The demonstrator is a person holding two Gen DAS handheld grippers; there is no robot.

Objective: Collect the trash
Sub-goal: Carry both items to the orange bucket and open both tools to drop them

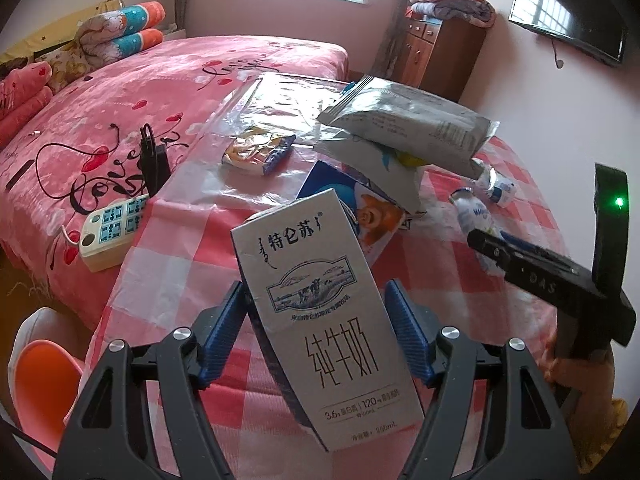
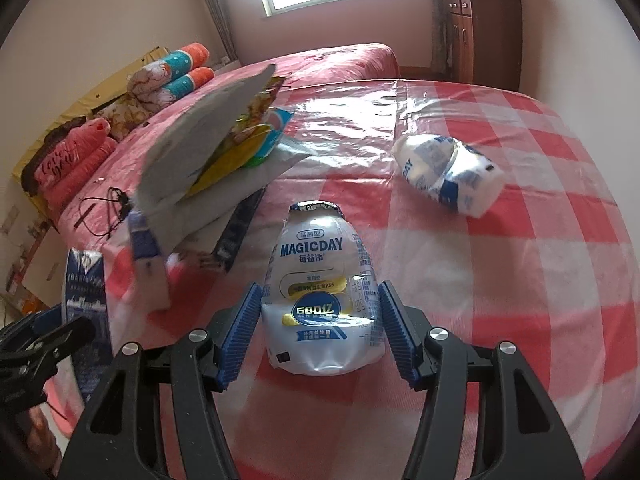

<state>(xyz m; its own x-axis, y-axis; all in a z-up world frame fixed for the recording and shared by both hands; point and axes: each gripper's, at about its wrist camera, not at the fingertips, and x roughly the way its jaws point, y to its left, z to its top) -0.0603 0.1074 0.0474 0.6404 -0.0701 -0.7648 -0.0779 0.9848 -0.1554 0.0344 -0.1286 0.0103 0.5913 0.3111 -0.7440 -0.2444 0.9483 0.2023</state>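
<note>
— Where is the milk carton (image 1: 320,304)?

— Between the left gripper (image 1: 316,320) pads, held tilted above the checked tablecloth (image 1: 440,256).

— And the right gripper (image 2: 318,316)?

— About half open, pointing down; its pads flank a crushed Magicday bottle (image 2: 322,288), contact unclear. A second bottle (image 2: 448,174) lies beyond; snack bags (image 1: 408,124) are stacked alongside.

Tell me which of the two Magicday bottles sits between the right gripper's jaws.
The upright Magicday bottle with its foil top, label facing the camera, stands between the right gripper jaws. The other bottle lies crushed on its side farther back.
</note>
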